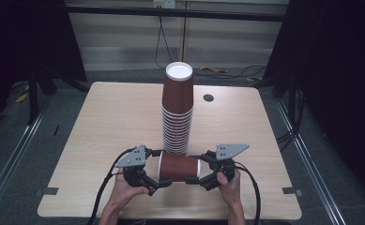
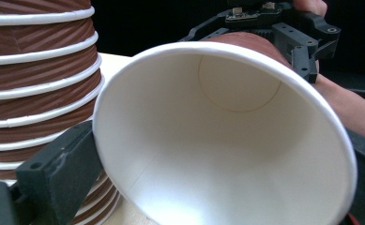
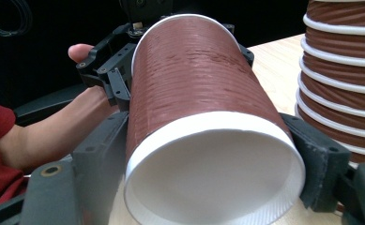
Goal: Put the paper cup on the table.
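Observation:
A brown ribbed paper cup (image 1: 178, 168) lies on its side just above the table's near edge, held between both grippers. My left gripper (image 1: 161, 169) is shut on its open mouth end; the left gripper view looks into the white inside (image 2: 217, 140), with one black finger (image 2: 60, 171) pressed against the rim. My right gripper (image 1: 195, 168) is shut on the cup's base end (image 3: 213, 178), a finger (image 3: 100, 164) on each side. Right behind the cup stands a tall stack of upturned brown cups (image 1: 178, 112), which also appears in the left gripper view (image 2: 34, 84) and the right gripper view (image 3: 344, 70).
The wooden table (image 1: 114, 122) has a small dark cable hole (image 1: 209, 98) at the back right. Cables (image 1: 217, 70) lie on the floor beyond the table. Dark frames stand at both sides. A person's hands (image 1: 124, 192) come in from the bottom edge.

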The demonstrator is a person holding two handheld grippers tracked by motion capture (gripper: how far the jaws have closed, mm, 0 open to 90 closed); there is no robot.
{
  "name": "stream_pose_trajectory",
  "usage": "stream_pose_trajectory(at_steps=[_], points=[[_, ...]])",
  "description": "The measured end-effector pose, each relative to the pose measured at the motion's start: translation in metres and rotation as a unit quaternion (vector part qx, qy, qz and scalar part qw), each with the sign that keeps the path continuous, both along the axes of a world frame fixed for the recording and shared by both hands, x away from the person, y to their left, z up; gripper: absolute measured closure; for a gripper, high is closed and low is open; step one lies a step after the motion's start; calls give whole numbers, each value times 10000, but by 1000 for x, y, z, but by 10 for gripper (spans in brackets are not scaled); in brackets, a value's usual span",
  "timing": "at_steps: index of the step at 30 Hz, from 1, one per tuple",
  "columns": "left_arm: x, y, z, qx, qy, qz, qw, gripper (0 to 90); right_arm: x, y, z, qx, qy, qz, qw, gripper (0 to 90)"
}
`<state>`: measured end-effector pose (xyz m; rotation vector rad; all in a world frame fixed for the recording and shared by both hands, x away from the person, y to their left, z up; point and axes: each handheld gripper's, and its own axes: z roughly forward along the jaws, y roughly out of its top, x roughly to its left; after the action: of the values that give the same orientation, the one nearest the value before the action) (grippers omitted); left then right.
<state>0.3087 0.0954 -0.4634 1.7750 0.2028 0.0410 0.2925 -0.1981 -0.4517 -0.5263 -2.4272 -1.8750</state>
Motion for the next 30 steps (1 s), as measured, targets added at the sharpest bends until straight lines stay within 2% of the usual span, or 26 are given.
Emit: stream_pose_trajectory(at_steps=[4,5,10,14,16,17,19,23,24,25,26,27,30], points=[[1,0,0,-69,8,-20,10000,13,0,0,0,15,-10,5,10000,227],[0,0,0,-60,14,43,10000,12,1,0,0,-10,1,24,10000,227],[3,-2,-1,-212,114,-148,9996,12,1,2,0,-8,1,90,10000,226],[3,-3,-2,-188,147,-132,9996,11,1,3,-1,-52,-5,79,10000,227],[3,-3,0,-124,104,-145,9998,18,1,3,-1,-38,-13,87,10000,228],[3,-3,0,-69,97,-68,9999,21,2,3,-1,-53,8,101,9999,227],[5,-2,0,-158,148,-190,9996,34,3,2,-2,-39,39,123,9999,226],[5,-2,1,-93,150,-198,9996,39,4,2,-3,-6,66,133,9999,224],[5,-1,2,-38,94,-145,9998,40,4,2,-3,-17,69,143,9999,224],[5,-1,3,-51,108,-201,9997,42,4,2,-4,-17,65,148,9999,224],[4,-1,4,-13,83,-119,9999,44,4,2,-3,-14,52,146,9999,224],[4,-1,4,-62,110,-210,9997,44,4,3,-3,-14,54,154,9999,224],[4,0,4,-18,97,-204,9997,47,4,3,-4,-16,52,147,9999,222]])
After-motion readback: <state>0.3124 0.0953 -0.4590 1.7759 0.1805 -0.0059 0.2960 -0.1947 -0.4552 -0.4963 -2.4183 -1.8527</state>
